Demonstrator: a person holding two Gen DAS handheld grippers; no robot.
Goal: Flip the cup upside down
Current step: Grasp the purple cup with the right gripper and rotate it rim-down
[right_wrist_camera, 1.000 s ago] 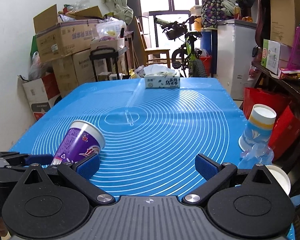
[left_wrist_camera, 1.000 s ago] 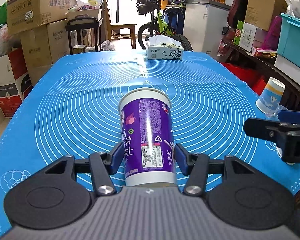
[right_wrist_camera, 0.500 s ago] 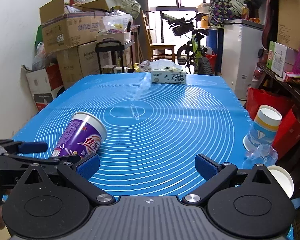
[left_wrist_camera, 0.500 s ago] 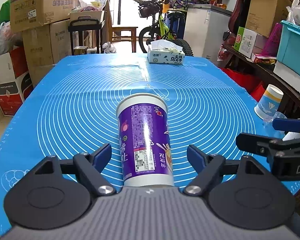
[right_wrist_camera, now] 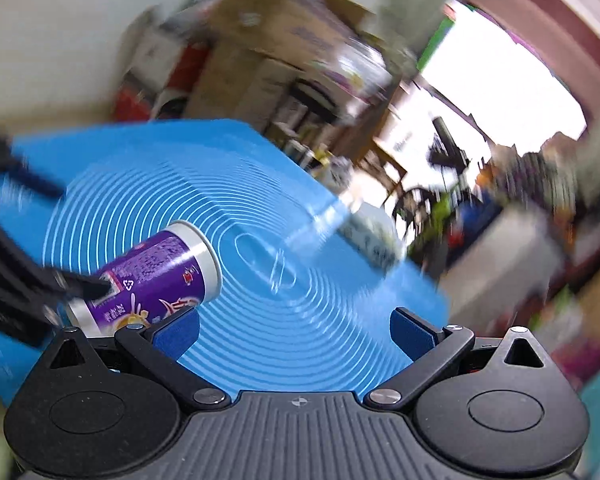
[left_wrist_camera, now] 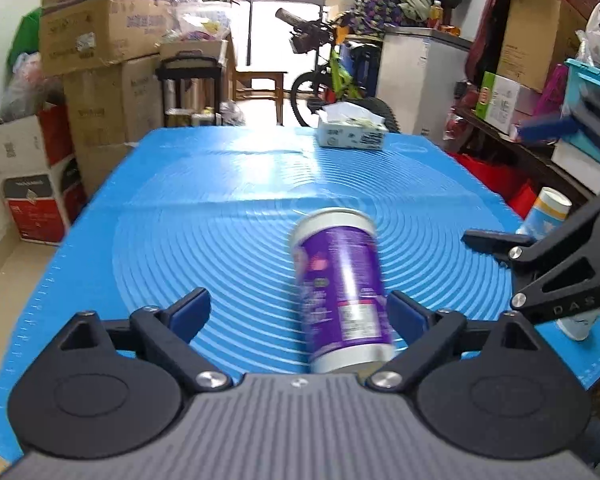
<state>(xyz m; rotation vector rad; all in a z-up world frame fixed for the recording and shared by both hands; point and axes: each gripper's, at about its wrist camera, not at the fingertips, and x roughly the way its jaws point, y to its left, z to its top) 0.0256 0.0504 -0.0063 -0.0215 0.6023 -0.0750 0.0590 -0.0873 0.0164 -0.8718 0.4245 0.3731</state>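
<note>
A purple cup with a white rim [left_wrist_camera: 342, 288] lies on its side on the blue mat [left_wrist_camera: 220, 208], rim pointing away from me. My left gripper [left_wrist_camera: 298, 314] is open, with the cup loose between its fingers, close to the right finger. The cup also shows in the right wrist view [right_wrist_camera: 156, 276], low at the left. My right gripper [right_wrist_camera: 294, 330] is open and empty, tilted, and stands right of the cup; it shows at the right edge of the left wrist view [left_wrist_camera: 540, 256].
A tissue box [left_wrist_camera: 352, 132] sits at the far end of the mat. A blue-and-white paper cup [left_wrist_camera: 546, 214] stands past the mat's right edge. Cardboard boxes [left_wrist_camera: 100, 40], a bicycle and shelves surround the table.
My left gripper has opened and let go of the cup, which now lies on the mat, shifted right. My right gripper has swung up and tilted toward the cup.
</note>
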